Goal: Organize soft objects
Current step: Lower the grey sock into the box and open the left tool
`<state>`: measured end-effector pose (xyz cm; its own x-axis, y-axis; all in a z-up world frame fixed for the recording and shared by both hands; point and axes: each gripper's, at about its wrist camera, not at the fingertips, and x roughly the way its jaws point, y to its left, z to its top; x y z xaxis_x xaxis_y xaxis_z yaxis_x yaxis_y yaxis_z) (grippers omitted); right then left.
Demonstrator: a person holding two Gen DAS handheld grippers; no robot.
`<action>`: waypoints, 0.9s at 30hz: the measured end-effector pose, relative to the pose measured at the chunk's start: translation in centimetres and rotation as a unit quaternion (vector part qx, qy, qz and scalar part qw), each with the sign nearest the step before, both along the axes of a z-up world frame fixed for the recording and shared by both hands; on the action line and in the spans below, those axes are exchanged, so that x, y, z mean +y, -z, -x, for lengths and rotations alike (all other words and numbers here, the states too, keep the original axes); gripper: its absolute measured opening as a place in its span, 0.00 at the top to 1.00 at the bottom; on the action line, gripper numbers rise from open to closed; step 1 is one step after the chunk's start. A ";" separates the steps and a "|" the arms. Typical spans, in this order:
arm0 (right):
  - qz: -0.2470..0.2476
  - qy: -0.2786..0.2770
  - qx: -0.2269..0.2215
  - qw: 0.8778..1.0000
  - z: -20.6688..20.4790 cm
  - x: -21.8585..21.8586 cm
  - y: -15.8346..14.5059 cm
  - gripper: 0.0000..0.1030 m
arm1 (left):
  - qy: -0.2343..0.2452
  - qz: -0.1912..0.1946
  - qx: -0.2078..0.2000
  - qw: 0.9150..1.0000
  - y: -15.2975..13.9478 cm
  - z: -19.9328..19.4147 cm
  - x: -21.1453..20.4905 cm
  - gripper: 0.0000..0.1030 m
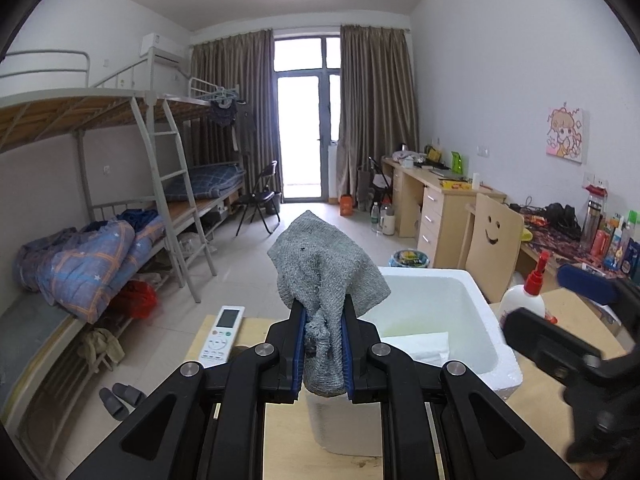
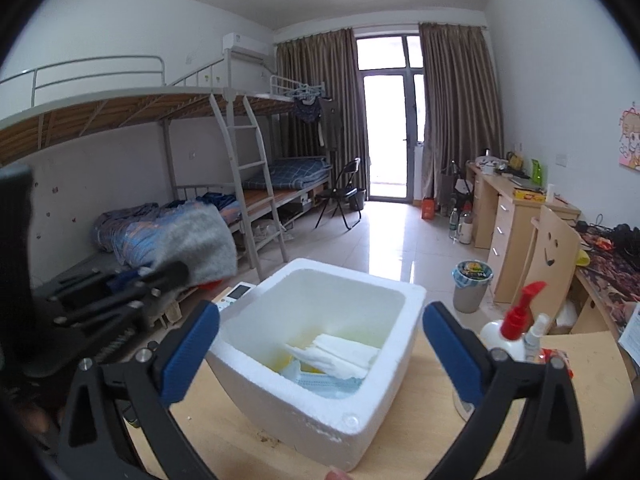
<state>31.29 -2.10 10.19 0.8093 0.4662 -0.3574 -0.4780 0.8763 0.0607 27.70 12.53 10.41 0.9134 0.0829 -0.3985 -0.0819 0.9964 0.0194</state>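
Note:
A grey knitted cloth point(image 1: 324, 268) stands up out of my left gripper point(image 1: 323, 344), which is shut on its lower end. It hangs just left of a white foam box point(image 1: 486, 320) on the wooden table. In the right wrist view my right gripper point(image 2: 320, 320) is open wide, its blue pads point(image 2: 188, 356) on either side of the foam box point(image 2: 384, 400) with nothing between them but the box. A folded white cloth point(image 2: 340, 356) and a blue face mask point(image 2: 324, 384) lie inside. The left gripper point(image 2: 160, 276) with the grey cloth point(image 2: 200, 240) shows blurred at the left.
A white remote control point(image 1: 222, 332) lies on the table point(image 1: 280, 440) left of the box. A white bottle with a red pump point(image 2: 508, 336) stands right of it. Bunk beds line the left wall; desks and a smiley-face chair point(image 1: 496, 236) are on the right.

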 end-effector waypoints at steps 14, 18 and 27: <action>-0.012 0.031 -0.020 0.999 2.9 -4.3 -0.6 0.00 | 0.045 0.003 0.002 0.999 -0.2 -1.2 -3.0 0.85; -0.015 0.048 -0.019 0.999 3.1 -5.6 -0.7 0.00 | 0.054 0.002 0.004 0.999 -0.2 -1.6 -3.9 0.85; -0.024 0.077 -0.019 0.997 4.2 -7.5 0.1 0.00 | 0.064 0.006 0.014 0.998 0.5 -3.1 -5.1 0.85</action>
